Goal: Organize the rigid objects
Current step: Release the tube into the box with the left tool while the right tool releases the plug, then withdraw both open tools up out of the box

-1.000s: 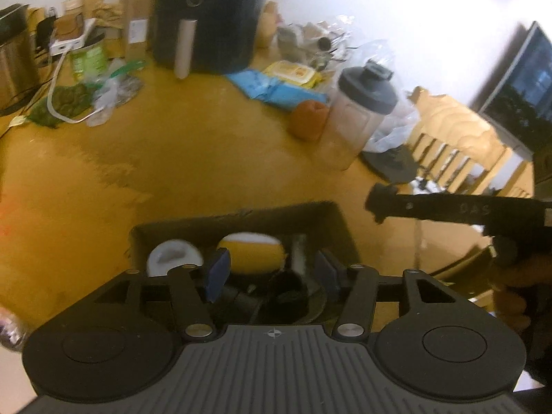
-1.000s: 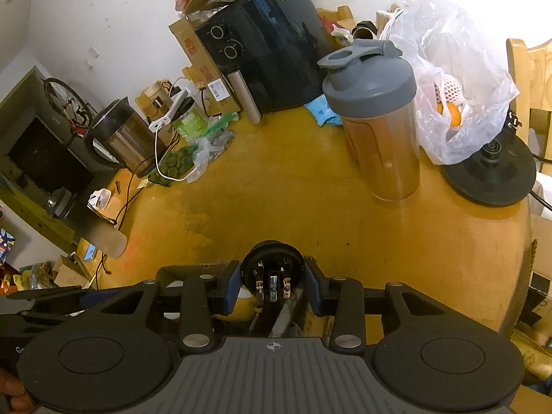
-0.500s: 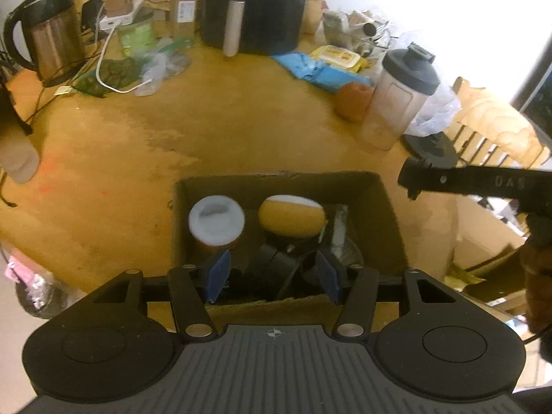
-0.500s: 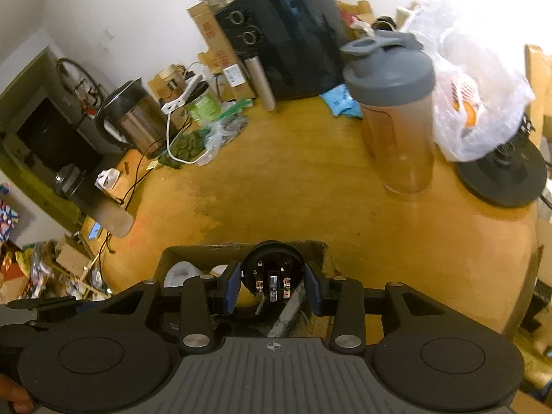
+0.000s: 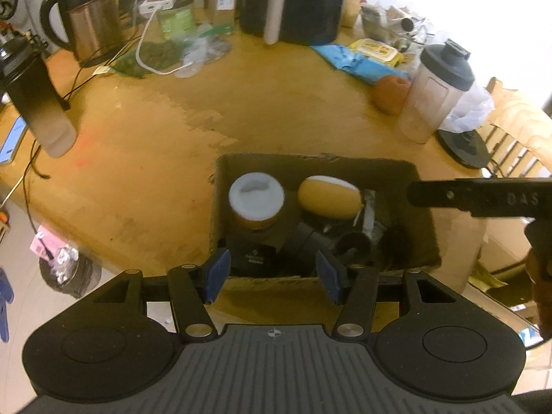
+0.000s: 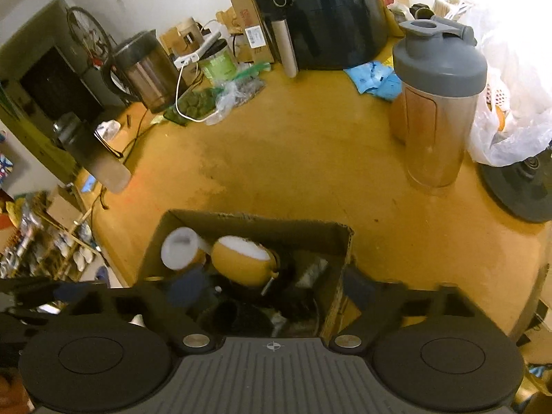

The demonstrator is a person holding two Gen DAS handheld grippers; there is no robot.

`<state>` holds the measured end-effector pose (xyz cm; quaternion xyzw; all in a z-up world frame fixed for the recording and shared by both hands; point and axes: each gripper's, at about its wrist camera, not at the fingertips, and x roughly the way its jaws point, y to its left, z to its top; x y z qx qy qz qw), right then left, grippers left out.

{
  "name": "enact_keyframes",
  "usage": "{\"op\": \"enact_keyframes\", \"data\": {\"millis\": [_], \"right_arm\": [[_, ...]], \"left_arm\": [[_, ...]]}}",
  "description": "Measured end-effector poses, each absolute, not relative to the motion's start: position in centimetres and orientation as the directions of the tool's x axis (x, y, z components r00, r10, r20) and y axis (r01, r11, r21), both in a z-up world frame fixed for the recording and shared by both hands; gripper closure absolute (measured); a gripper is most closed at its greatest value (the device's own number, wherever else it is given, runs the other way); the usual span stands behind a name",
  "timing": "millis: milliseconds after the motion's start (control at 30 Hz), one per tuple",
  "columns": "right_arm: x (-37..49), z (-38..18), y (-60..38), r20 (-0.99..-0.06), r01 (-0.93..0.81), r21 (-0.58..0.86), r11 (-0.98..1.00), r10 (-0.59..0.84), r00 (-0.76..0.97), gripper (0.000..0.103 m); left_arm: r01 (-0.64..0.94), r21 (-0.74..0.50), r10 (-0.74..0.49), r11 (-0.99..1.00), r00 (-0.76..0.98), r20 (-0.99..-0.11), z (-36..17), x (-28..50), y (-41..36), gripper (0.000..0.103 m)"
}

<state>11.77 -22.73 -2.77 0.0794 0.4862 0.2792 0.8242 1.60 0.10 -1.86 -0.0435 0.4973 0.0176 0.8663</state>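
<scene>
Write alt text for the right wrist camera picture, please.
The right gripper, its jaws opening with nothing gripped, hangs over a cardboard box of small items on a cluttered wooden table. A grey-lidded shaker bottle stands beyond the box.

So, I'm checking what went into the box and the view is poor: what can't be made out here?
- Dark items low in the cardboard box: left wrist view, in shadow, too dim to identify.
- Near end of the box: right wrist view, covered by the right gripper, its opening jaws motion-blurred.
- Right gripper's body: left wrist view, cut off by the right edge.
- Label on the black item: too small to read.
</scene>
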Motion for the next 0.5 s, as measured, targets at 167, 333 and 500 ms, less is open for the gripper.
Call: {"op": "enact_keyframes", "data": {"millis": [167,333,500], "right_arm": [[11.0,-2.6,-22.2,-0.776,-0.41,0.359,0.838,0.512,0.369,0.0],[10.8,-2.2,-22.4,-0.789,-0.399,0.339,0.852,0.488,0.373,0.0],[10.1,-1.8,-22.7,-0.794,-0.407,0.312,0.859,0.471,0.385,0.0]], "left_arm": [[-0.11,-0.052,0.012,0.993,0.512,-0.859,-1.6,1.5,0.4,0.022],[-0.128,-0.025,0.047,0.991,0.528,-0.848,-1.2,1.6,0.1,0.013],[-0.126,0.008,0.077,0.992,0.557,-0.827,-0.9,1.5,-0.2,0.0]]}}
